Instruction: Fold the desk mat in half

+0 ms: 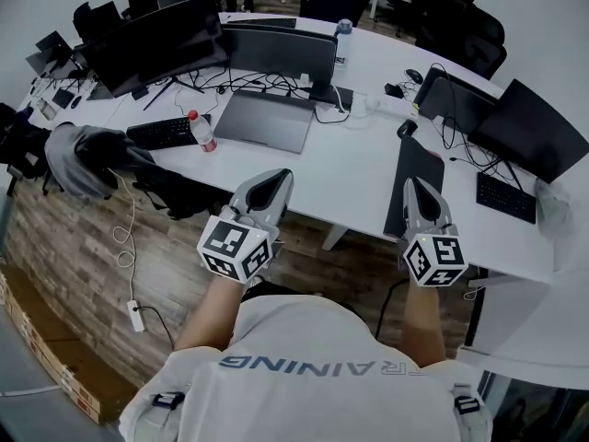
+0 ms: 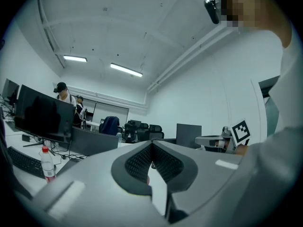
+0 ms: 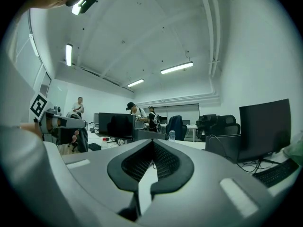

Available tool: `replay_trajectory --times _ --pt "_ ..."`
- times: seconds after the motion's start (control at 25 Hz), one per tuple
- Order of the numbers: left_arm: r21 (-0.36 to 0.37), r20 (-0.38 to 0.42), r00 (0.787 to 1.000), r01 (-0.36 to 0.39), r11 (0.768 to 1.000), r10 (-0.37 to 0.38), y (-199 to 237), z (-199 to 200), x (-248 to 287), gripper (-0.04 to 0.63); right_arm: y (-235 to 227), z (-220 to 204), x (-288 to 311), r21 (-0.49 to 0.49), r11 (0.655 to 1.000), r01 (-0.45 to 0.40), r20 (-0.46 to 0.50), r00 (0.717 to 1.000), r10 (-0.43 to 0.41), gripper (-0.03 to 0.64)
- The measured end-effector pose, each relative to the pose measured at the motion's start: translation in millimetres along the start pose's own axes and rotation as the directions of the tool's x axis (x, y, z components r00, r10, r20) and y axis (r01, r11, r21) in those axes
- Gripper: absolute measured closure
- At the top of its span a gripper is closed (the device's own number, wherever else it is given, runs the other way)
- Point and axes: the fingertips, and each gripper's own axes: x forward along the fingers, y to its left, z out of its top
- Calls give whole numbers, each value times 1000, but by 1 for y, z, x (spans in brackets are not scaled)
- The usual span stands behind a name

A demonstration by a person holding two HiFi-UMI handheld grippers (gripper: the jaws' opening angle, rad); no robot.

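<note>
Black mat (image 1: 419,159) lies flat and unfolded at the desk's (image 1: 350,166) front edge, folding not begun, with left gripper (image 1: 275,177) and right gripper (image 1: 411,185) held short of it, jaws closed on nothing.

A: Your desk mat (image 1: 416,159) lay on the white desk (image 1: 350,168), on the right part of that desk as you looked down at it.

B: It was dark, almost black, and plain: a long, narrow rectangle.

A: You had it flat against the desk top and fully spread, with no fold or lifted corner that you could see.

B: Its long sides ran from the desk's middle toward the desk's front edge, and its near short end reached that edge.

A: It sat slightly slanted on the desk, and you could not tell its thickness from above.
</note>
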Motion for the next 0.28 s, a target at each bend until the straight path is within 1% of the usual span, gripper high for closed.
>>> replay_trajectory --times 0.28 --pt "-2 -8 1000 -4 1000 4 -3 -5 1 592 -1 -7 1 3 1000 -5 -13 1000 5 603"
